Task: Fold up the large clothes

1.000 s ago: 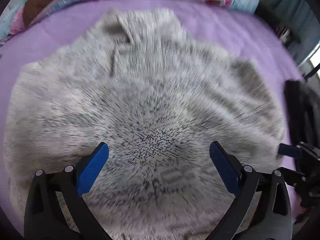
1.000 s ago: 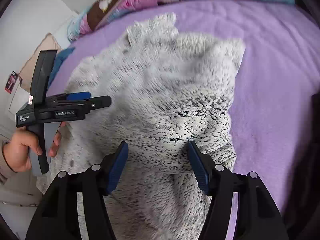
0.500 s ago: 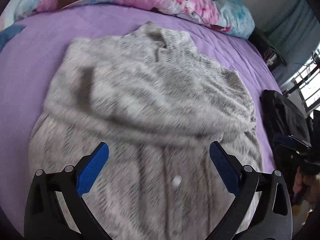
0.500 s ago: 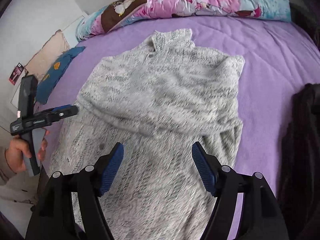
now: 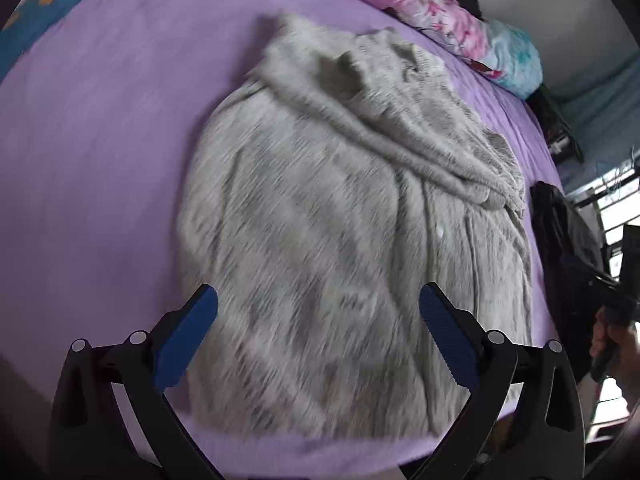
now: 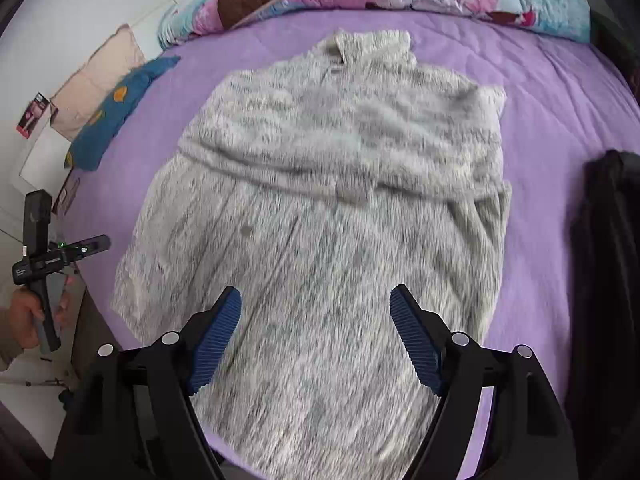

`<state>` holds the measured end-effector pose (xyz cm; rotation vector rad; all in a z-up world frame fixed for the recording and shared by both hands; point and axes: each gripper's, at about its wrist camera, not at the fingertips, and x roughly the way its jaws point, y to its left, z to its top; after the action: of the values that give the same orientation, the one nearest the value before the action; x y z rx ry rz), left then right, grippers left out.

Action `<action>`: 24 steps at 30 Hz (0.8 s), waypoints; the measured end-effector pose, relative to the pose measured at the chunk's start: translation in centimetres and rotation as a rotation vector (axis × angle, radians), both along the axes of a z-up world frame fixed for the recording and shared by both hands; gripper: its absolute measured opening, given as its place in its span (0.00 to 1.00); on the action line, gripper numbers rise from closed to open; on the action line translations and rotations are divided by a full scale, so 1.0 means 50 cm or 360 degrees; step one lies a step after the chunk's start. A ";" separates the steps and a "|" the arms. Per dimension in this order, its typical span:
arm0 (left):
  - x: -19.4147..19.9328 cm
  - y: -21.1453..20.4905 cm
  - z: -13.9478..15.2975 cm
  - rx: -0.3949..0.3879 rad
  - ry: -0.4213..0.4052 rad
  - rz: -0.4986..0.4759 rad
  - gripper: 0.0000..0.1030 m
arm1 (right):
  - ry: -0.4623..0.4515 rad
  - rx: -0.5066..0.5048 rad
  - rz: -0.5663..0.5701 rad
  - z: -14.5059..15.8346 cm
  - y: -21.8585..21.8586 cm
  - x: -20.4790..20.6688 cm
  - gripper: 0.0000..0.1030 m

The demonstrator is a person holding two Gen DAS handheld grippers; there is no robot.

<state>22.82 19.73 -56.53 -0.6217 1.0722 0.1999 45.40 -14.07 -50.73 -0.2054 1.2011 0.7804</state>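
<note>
We hold our left gripper (image 5: 318, 336) spread wide and empty; our right gripper (image 6: 315, 334), jaws just opening, grips nothing, both tilted downward.

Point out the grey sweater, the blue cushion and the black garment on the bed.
sweater (image 6: 320, 240): right wrist view, middle of its body.
blue cushion (image 6: 116, 112): right wrist view, its middle.
black garment (image 6: 608, 260): right wrist view, its upper fold.
</note>
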 end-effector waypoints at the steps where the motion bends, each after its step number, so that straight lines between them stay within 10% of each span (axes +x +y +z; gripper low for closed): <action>1: -0.026 0.005 -0.004 -0.0013 0.0016 0.0016 0.94 | 0.0005 -0.0028 -0.0003 0.000 -0.007 -0.013 0.74; 10: -0.128 0.049 -0.061 -0.0179 0.0100 0.0041 0.94 | 0.0080 -0.0195 -0.0194 -0.013 -0.066 -0.093 0.74; 24: -0.080 0.113 -0.139 -0.0678 0.0159 -0.0048 0.94 | 0.0224 -0.0242 -0.0560 -0.035 -0.151 -0.183 0.75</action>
<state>18.84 25.38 -63.48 -0.9845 1.2314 -0.0274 36.25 -21.62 -52.48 -0.0604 1.3849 0.4017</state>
